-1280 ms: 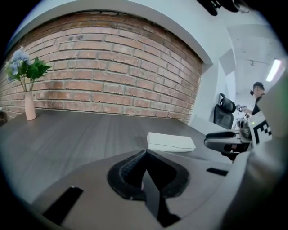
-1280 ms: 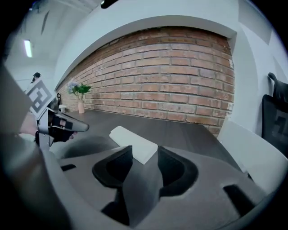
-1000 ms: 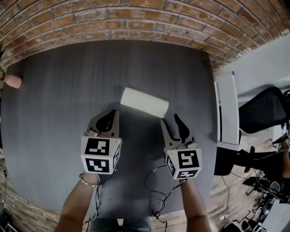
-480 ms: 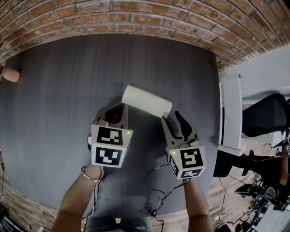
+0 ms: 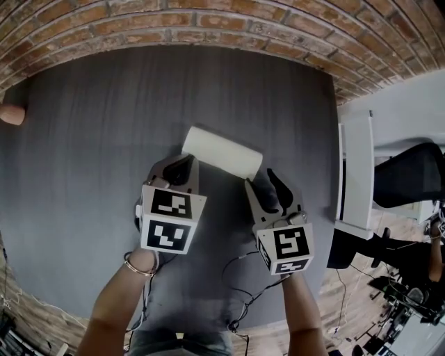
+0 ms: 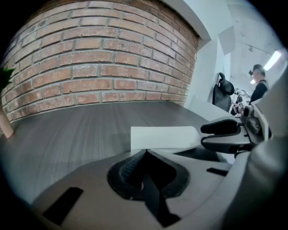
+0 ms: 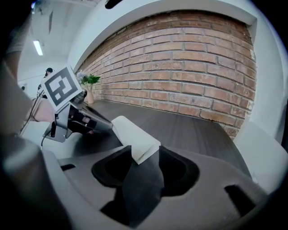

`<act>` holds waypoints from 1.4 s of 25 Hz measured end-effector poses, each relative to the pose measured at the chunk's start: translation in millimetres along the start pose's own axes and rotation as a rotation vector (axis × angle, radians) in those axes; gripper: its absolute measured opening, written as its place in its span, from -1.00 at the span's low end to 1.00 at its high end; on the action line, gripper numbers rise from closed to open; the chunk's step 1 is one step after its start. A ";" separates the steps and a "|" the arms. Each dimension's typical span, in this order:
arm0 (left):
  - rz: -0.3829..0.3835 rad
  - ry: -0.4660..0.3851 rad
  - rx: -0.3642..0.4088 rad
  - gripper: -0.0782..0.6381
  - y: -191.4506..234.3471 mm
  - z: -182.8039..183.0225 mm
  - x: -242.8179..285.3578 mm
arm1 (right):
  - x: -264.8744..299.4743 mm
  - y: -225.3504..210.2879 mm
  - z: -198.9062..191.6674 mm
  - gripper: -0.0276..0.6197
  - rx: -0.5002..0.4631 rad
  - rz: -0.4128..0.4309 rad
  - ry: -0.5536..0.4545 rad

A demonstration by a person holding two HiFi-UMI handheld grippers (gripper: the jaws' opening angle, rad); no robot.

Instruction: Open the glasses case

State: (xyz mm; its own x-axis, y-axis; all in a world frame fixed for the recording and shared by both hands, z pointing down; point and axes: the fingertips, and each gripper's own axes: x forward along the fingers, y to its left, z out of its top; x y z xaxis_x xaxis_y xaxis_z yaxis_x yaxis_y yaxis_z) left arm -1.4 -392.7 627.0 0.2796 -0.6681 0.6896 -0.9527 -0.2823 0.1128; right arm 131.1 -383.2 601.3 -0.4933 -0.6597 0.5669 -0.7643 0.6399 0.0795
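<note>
A white glasses case (image 5: 222,154) lies shut on the dark grey table (image 5: 90,139), its long side slanting from upper left to lower right. My left gripper (image 5: 179,165) sits at the case's near left end, jaws apart, with nothing between them. In the left gripper view the case (image 6: 164,137) lies just past the jaw tips (image 6: 146,152). My right gripper (image 5: 265,184) is at the case's right end and its jaws are opening. In the right gripper view the corner of the case (image 7: 132,134) pokes in at the jaw tips (image 7: 144,157), and the pads do not press on it.
A brick wall (image 5: 208,21) runs along the table's far edge. A small terracotta pot (image 5: 12,113) stands at the far left. A white desk (image 5: 356,174) and a black office chair (image 5: 410,174) are off the right edge. Cables (image 5: 243,278) trail from the grippers. A person (image 6: 258,83) stands far off.
My left gripper has moved forward and to the right, up to the case's left end. The right gripper has stayed almost in place at the right end.
</note>
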 end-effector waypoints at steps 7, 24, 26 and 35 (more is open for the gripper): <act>-0.013 0.016 -0.027 -0.77 1.2 -0.6 2.1 | 6.0 6.5 -5.7 -0.32 -0.030 0.028 0.021; -0.001 0.018 -0.017 -0.77 -0.2 -0.5 1.6 | 13.5 7.5 -11.7 -0.31 -0.110 0.029 0.045; -0.001 0.020 -0.013 -0.77 0.1 -0.9 1.8 | 13.0 8.3 -11.2 -0.31 -0.107 0.032 0.050; -0.006 0.024 -0.022 -0.77 0.8 -0.7 2.7 | 4.9 -22.9 28.7 -0.31 -0.056 -0.054 -0.073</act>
State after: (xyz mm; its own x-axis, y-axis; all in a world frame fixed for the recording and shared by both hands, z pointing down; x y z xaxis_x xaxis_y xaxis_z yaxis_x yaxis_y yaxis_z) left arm -1.5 -394.3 629.5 0.2824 -0.6499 0.7056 -0.9535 -0.2710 0.1320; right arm 134.3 -412.5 578.8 -0.4828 -0.7193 0.4995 -0.7672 0.6225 0.1549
